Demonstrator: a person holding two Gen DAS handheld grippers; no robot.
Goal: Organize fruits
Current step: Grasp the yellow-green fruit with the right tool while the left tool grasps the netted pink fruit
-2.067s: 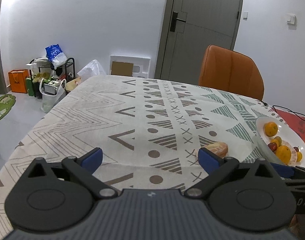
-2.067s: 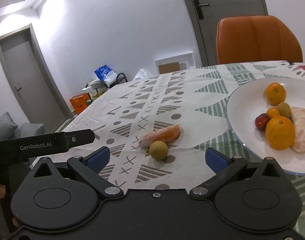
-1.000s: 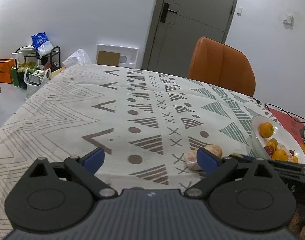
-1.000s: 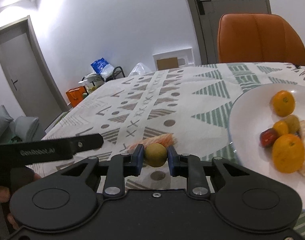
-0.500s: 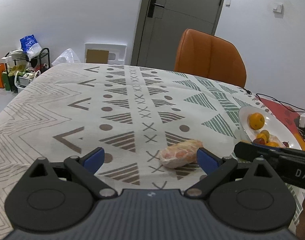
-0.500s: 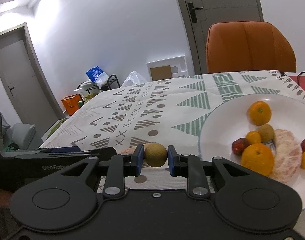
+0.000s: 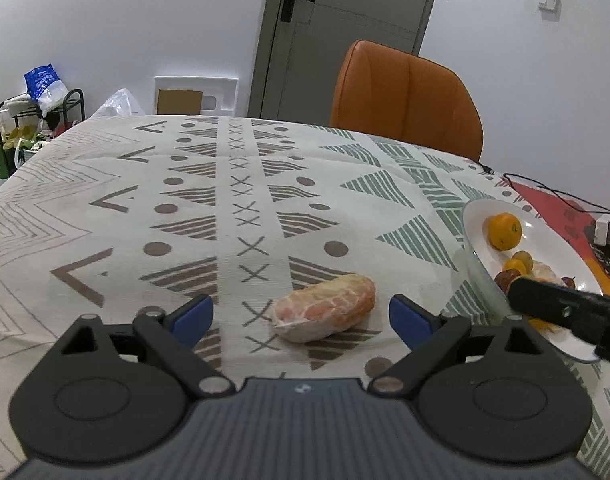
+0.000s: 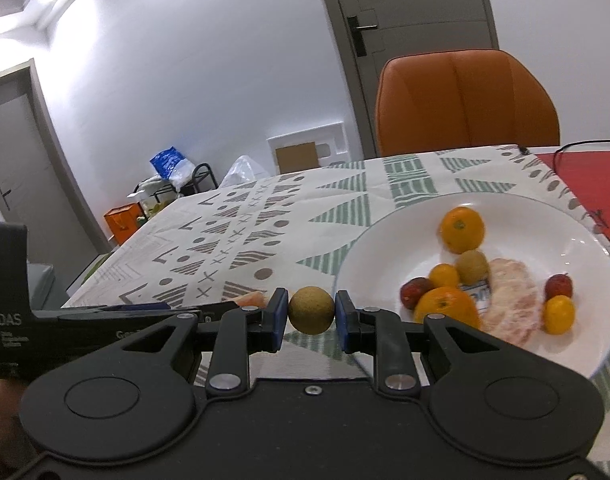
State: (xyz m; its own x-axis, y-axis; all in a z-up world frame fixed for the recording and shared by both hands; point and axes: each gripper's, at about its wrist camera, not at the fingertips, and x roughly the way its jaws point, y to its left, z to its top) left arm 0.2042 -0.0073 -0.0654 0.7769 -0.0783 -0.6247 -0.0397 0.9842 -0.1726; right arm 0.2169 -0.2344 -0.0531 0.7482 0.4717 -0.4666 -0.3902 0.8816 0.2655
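First, the left wrist view. The left gripper points forward and down over a table covered in a patterned cloth. Its blue-padded jaws stand wide apart and have just been closing a little; neither pad touches anything. A peeled citrus piece lies on the cloth between the two fingers and slightly ahead of them, clear of both pads. To the right, a white plate holds an orange and several smaller fruits. The black body of the right gripper crosses in front of the plate's near edge. An orange chair stands at the far side of the table, with a grey door behind it.

Next, the right wrist view. The right gripper is angled gently downward, just left of the plate. Its jaws are drawn close together, pinching a small round brownish-green fruit between the blue pads, lifted clear of the cloth. On the plate lie two oranges, a peeled citrus piece, a second brownish-green fruit, two small yellow fruits and two red ones. The left gripper's black arm reaches in from the left edge, with a sliver of the peeled citrus showing just behind it.
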